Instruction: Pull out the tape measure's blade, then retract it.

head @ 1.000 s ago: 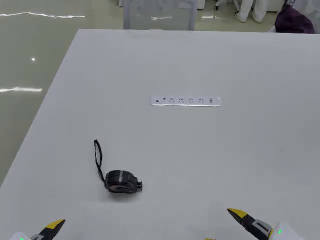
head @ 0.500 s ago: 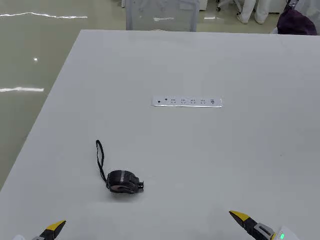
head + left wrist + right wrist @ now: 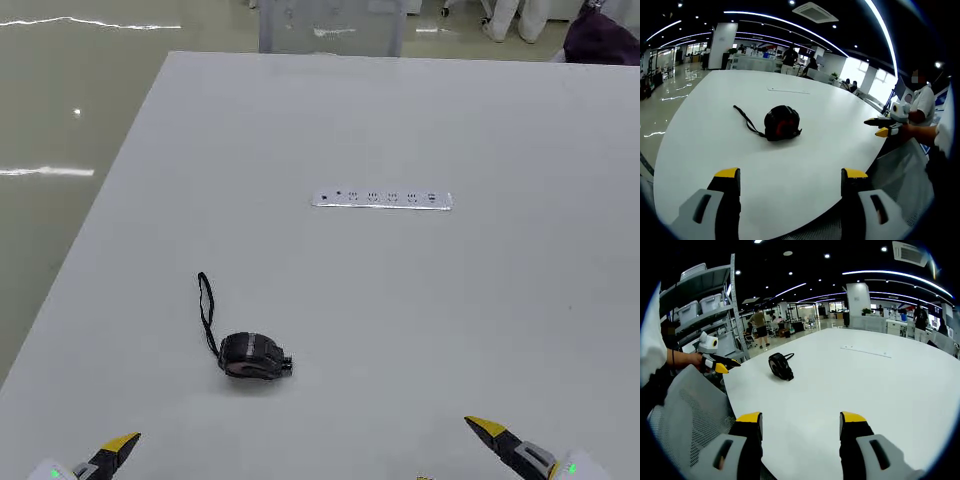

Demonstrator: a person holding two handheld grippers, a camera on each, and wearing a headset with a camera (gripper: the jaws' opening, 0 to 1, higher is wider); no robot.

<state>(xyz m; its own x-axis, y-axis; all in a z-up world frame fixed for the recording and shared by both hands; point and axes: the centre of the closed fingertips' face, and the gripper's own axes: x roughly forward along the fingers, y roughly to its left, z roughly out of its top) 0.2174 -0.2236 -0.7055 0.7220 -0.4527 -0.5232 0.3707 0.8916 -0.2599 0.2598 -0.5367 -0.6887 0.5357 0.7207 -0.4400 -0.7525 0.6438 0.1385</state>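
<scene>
A black tape measure (image 3: 252,356) with a black wrist strap (image 3: 207,308) lies on the white table (image 3: 400,120), blade retracted. It also lies ahead in the left gripper view (image 3: 782,122) and farther off in the right gripper view (image 3: 780,365). My left gripper (image 3: 790,179) is open, its yellow-tipped jaws wide apart near the table's front edge, and it peeks in at the head view's lower left (image 3: 112,450). My right gripper (image 3: 801,420) is open too, at the head view's lower right (image 3: 500,440). Neither touches the tape measure.
A white power strip (image 3: 382,199) lies flat further back on the table. A chair back (image 3: 330,25) stands beyond the far edge. The table's left edge drops to a glossy floor (image 3: 60,150). Shelving with bins (image 3: 700,305) and several people stand off in the room.
The head camera has shifted a little, so the table scene sits slightly right and up. The tape measure has not moved. Both grippers stay open at the front edge.
</scene>
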